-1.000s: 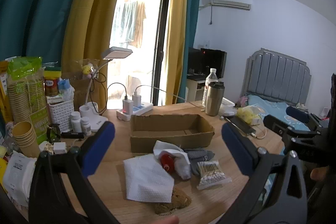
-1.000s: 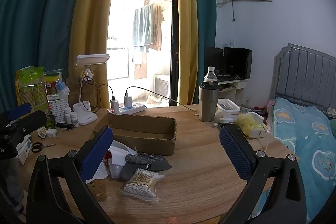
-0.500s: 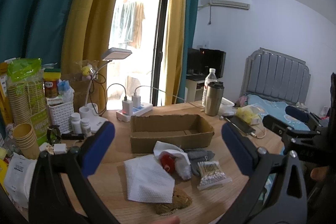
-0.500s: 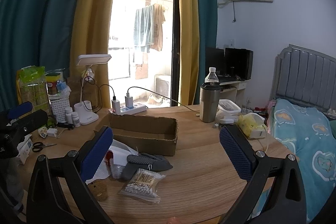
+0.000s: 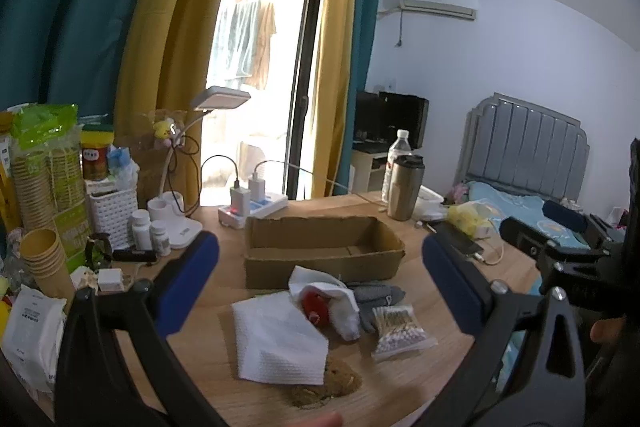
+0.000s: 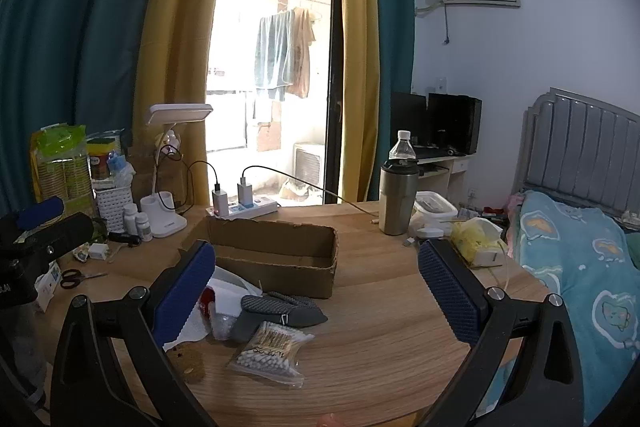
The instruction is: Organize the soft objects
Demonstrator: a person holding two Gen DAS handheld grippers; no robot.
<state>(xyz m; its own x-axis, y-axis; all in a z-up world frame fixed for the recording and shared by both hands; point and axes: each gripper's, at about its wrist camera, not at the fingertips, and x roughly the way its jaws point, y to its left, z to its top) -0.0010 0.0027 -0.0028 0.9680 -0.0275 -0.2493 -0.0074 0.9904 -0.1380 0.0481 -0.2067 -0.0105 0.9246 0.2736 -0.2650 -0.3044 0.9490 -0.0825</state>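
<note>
Ahead of my left claw [image 5: 320, 283], whose fingers stand wide apart and hold nothing, the soft objects lie on the wooden surface [image 5: 224, 267]: a white paper towel [image 5: 276, 339], a grey glove [image 5: 376, 301], a bag of cotton swabs [image 5: 400, 331] and a brown sponge [image 5: 324, 385]. All rest just in front of the empty cardboard box [image 5: 320, 247].

From the right wrist view, my right claw [image 6: 316, 291] is likewise spread wide and empty. The glove [image 6: 276, 311] and swab bag [image 6: 272, 351] lie between its fingers, with the box [image 6: 276, 255] behind them.
</note>
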